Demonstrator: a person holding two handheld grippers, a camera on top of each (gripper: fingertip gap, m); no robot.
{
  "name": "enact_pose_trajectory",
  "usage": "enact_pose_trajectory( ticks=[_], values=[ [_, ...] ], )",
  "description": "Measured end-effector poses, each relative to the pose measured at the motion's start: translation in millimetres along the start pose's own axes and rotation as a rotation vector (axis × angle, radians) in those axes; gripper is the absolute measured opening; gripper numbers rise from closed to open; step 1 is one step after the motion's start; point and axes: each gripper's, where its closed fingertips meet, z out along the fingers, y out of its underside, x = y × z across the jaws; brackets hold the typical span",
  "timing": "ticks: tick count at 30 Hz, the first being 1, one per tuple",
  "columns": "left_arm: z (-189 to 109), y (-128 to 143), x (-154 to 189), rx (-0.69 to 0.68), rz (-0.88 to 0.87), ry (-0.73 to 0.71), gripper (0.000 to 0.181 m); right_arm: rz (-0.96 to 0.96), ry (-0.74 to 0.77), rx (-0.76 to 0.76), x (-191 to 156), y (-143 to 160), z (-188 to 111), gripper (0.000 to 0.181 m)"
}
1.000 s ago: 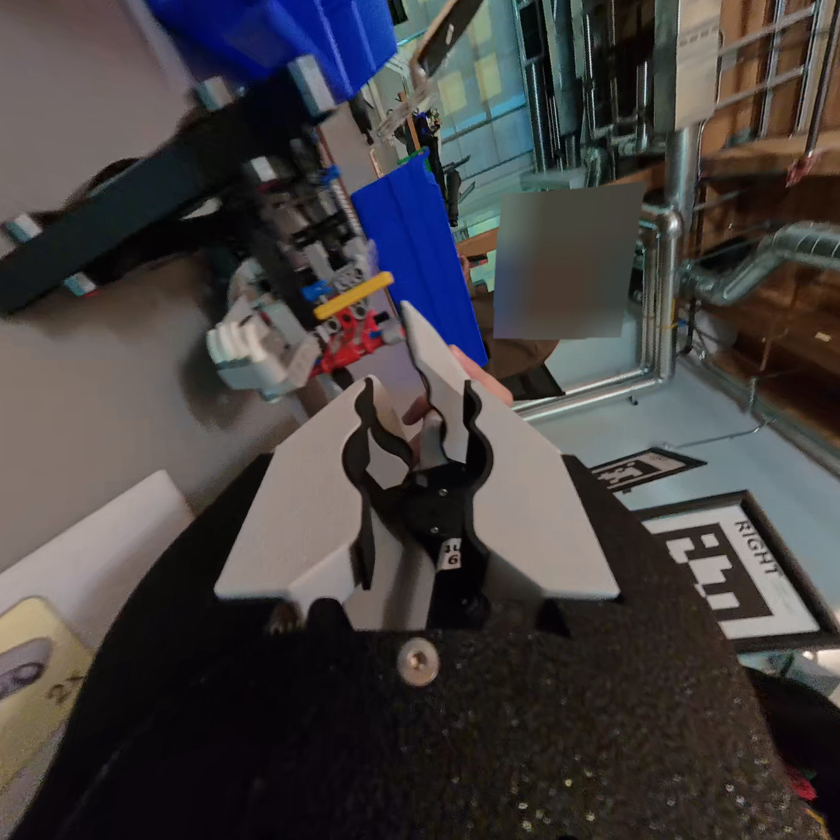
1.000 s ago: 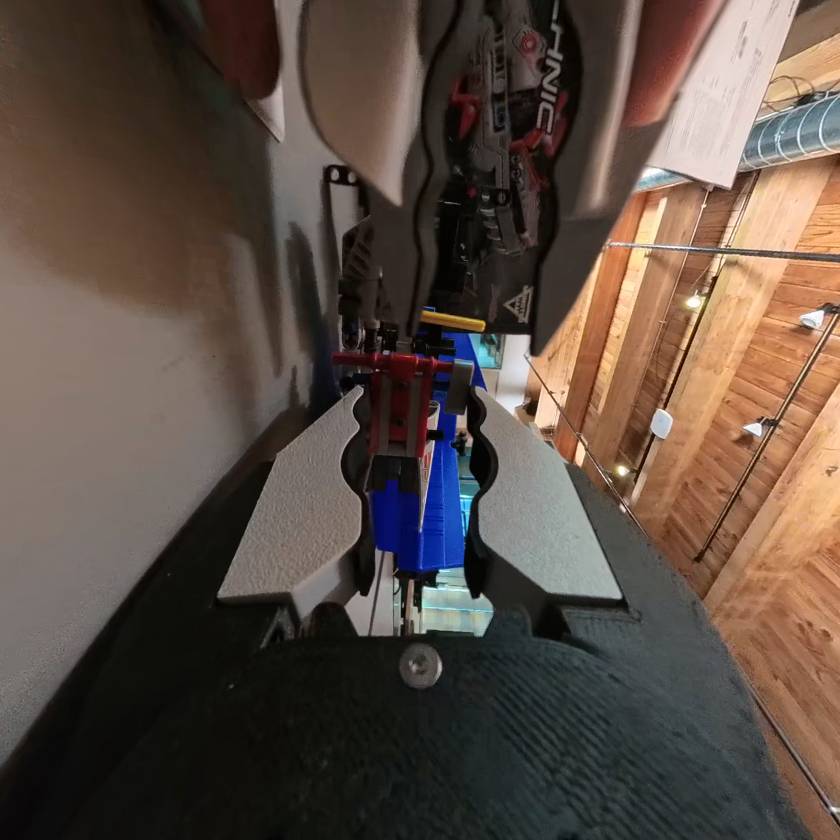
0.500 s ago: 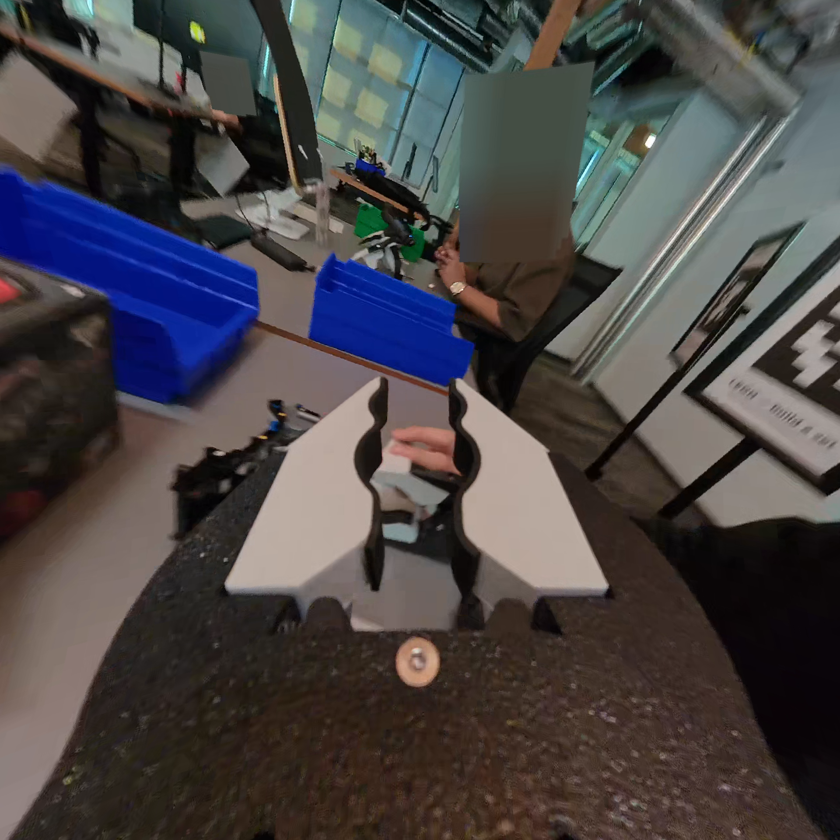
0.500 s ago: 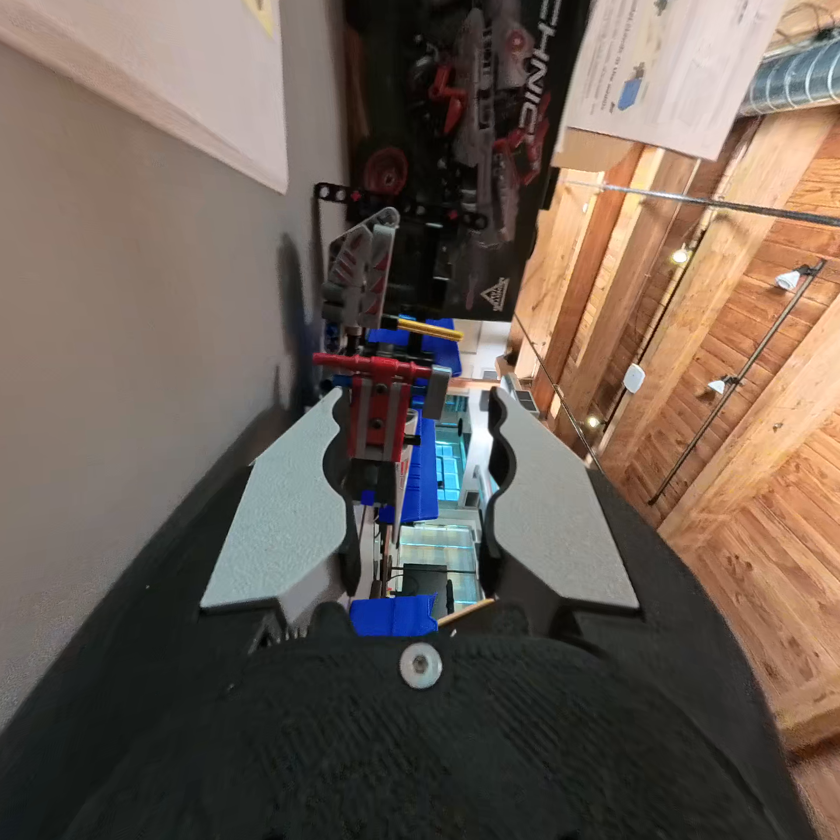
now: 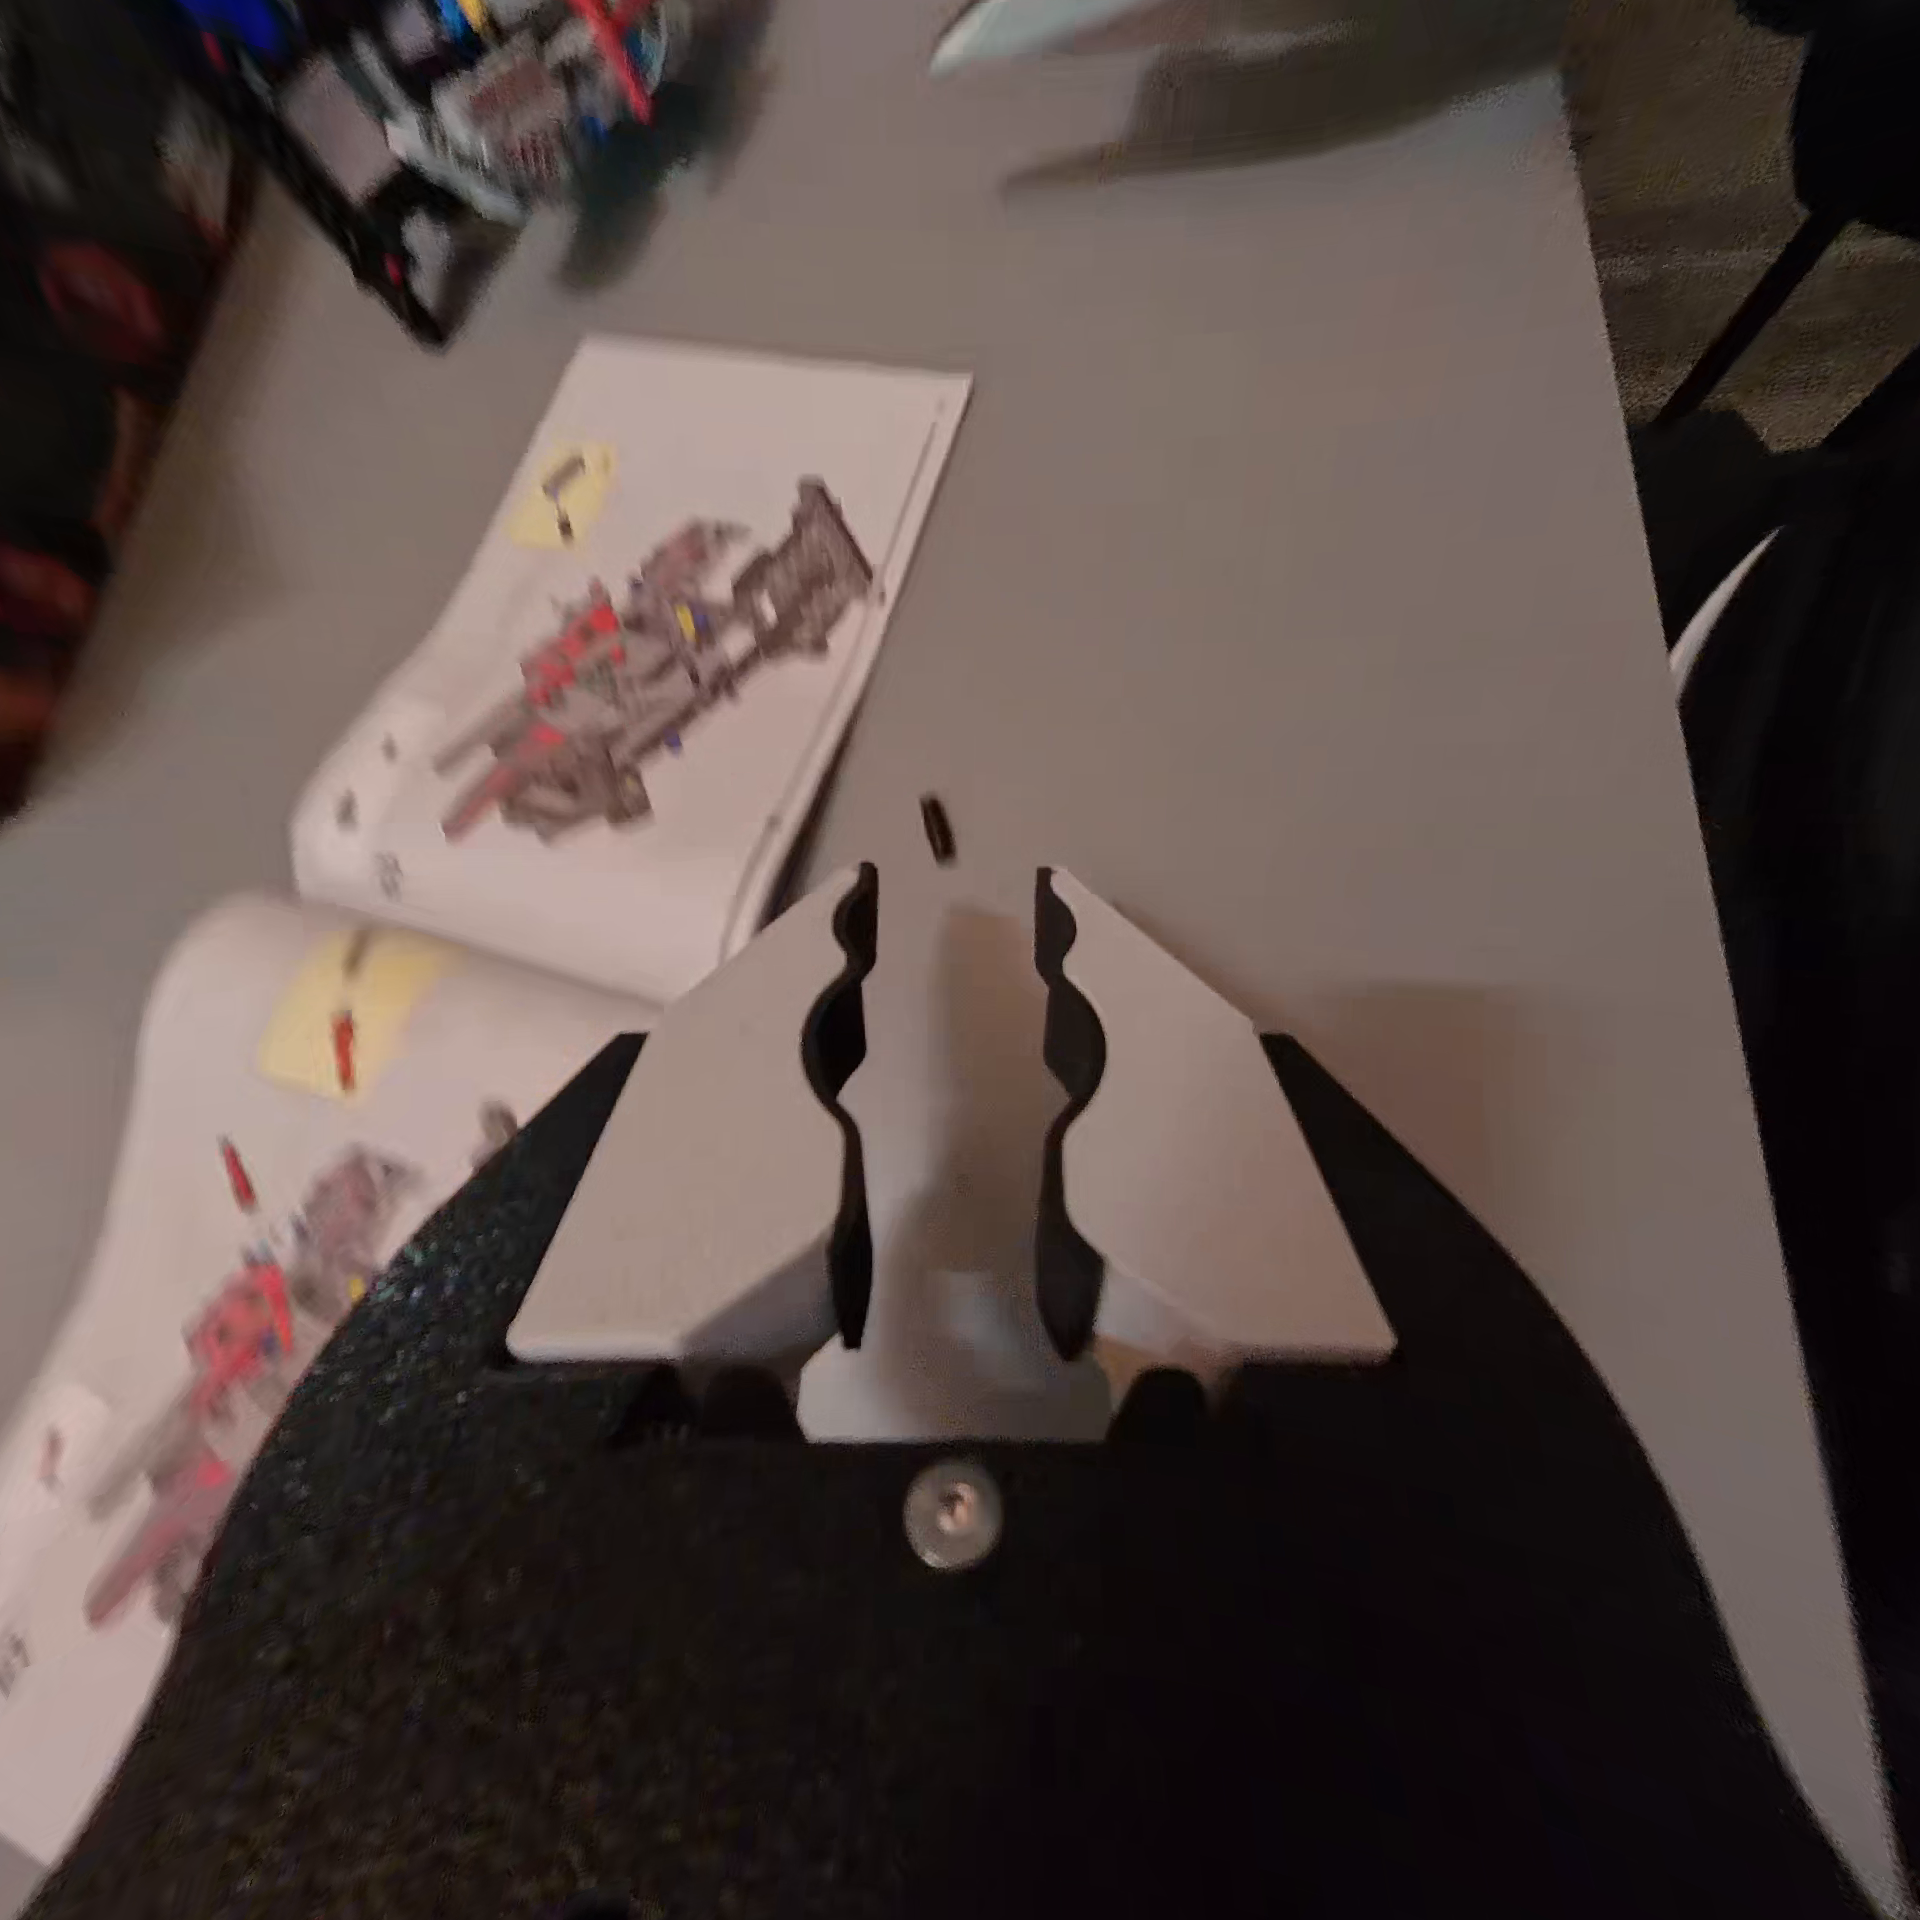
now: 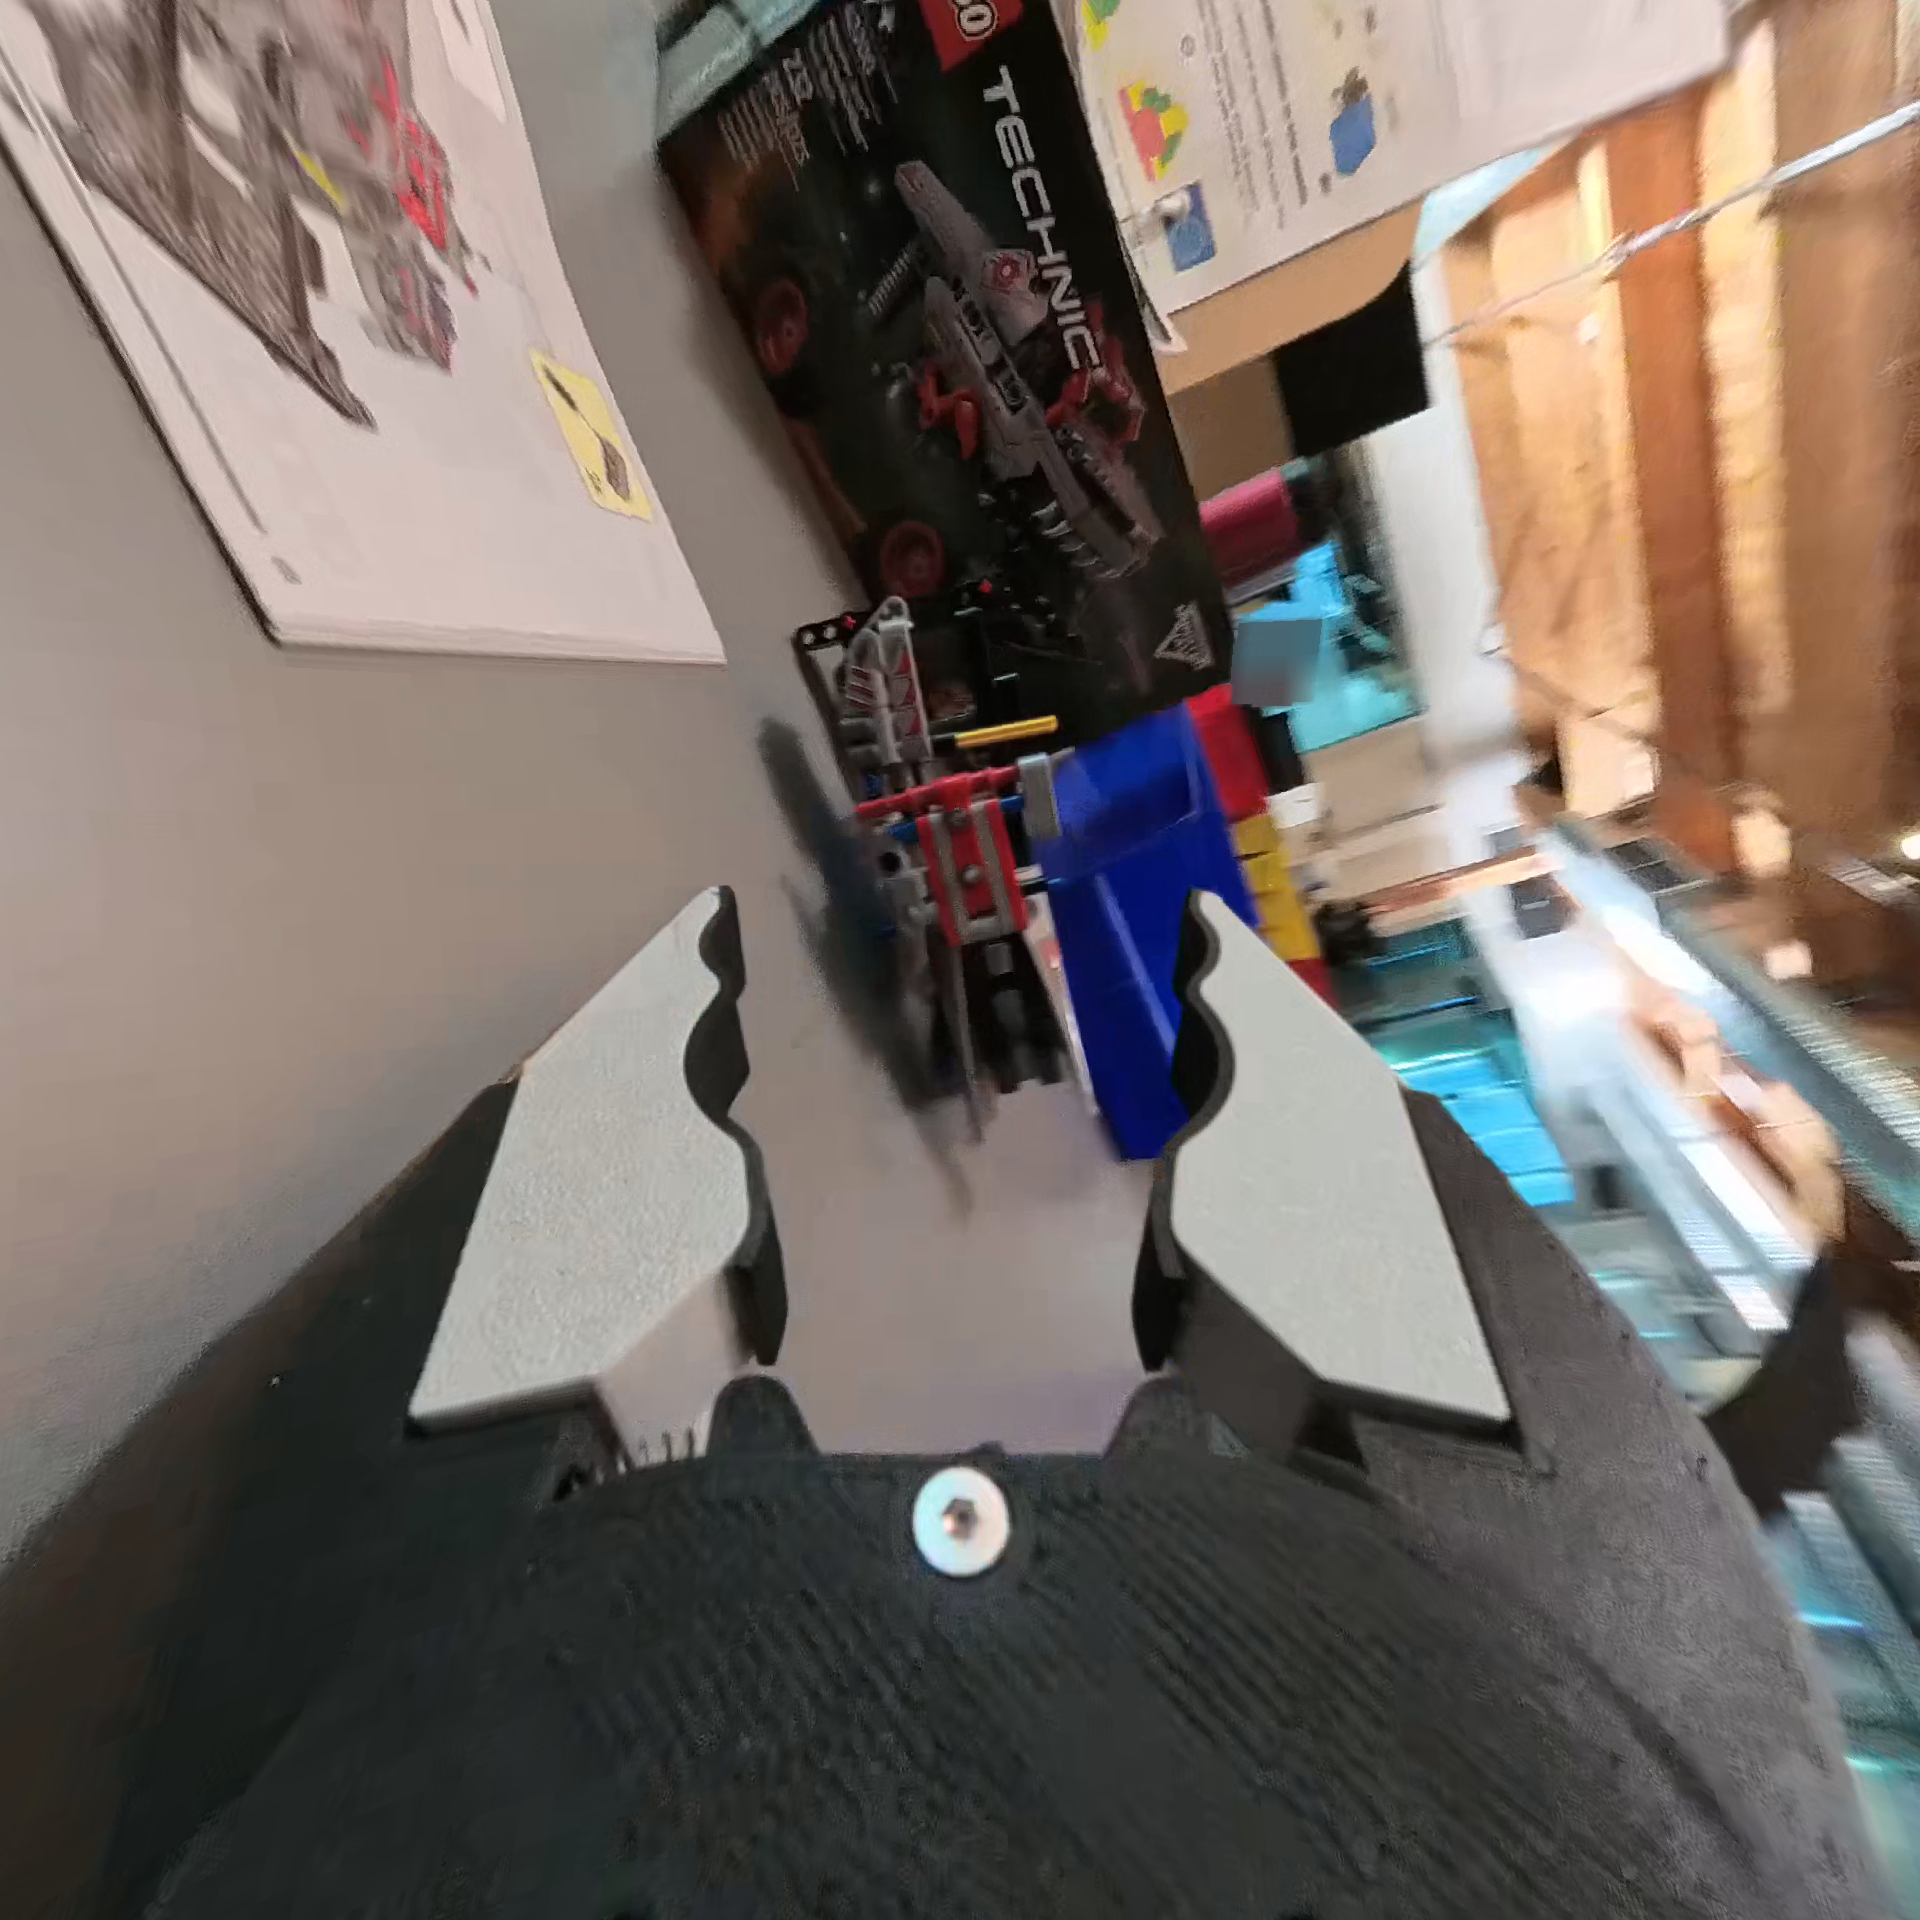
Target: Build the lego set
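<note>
In the left wrist view my left gripper point(image 5: 954, 883) is open and empty, low over the grey table point(image 5: 1299, 623). A small black lego piece point(image 5: 938, 828) lies on the table just beyond its fingertips. The partly built lego model point(image 5: 520, 94) sits blurred at the far left. In the right wrist view my right gripper point(image 6: 956, 914) is wide open and empty. The model point(image 6: 940, 842), grey, red and black with a yellow axle, stands on the table a short way ahead of it, apart from both fingers.
An open instruction booklet point(image 5: 644, 665) lies left of the left gripper and also shows in the right wrist view point(image 6: 364, 364). The set's black box point(image 6: 966, 343) stands behind the model. A blue bin point(image 6: 1132, 914) is beside it. The table's edge point(image 5: 1631, 675) runs along the right. The tips of one gripper are about 25 cm away from the tips of the other. The small black lego piece point(image 5: 938, 828) lies around 4 cm away from my left fingertips.
My left gripper swung from facing the room down to the table and now points at the small black piece. My right gripper opened wider and drew back from the model.
</note>
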Motion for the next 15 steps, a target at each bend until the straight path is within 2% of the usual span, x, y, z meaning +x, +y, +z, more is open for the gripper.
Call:
enact_pose_trajectory(
  ticks=[2, 3, 5, 7, 9, 12, 15],
  values=[
    [-17.1, 22.4, -7.2, -0.049, -0.049, -0.063, 0.027, 0.132, -0.115, 0.001, -4.2, 0.9, -12.0, 0.072],
    [-31.7, 34.8, -21.4, -0.077, -0.079, -0.139, 0.026, 0.203, -0.175, -0.019, -6.7, 4.6, -18.3, 0.071],
    [-70.3, 62.8, -60.1, -0.13, -0.168, -0.328, 0.022, 0.333, -0.316, -0.048, -15.0, 12.4, -33.4, 0.047],
    [-108.6, 96.1, -89.9, -0.202, -0.27, -0.467, 0.015, 0.428, -0.428, -0.048, -19.4, 17.8, -46.2, 0.031],
    [-127.5, 116.3, -93.2, -0.246, -0.336, -0.453, 0.013, 0.468, -0.454, -0.055, -13.0, 26.4, -51.6, 0.0],
    [-128.0, 107.8, -82.8, -0.162, -0.356, -0.358, 0.015, 0.529, -0.428, -0.084, -1.9, 38.8, -53.6, 0.0],
    [-102.1, 83.9, -64.5, -0.072, -0.284, -0.215, 0.02, 0.548, -0.464, -0.074, -6.9, 37.9, -56.3, 0.004]
  ],
)
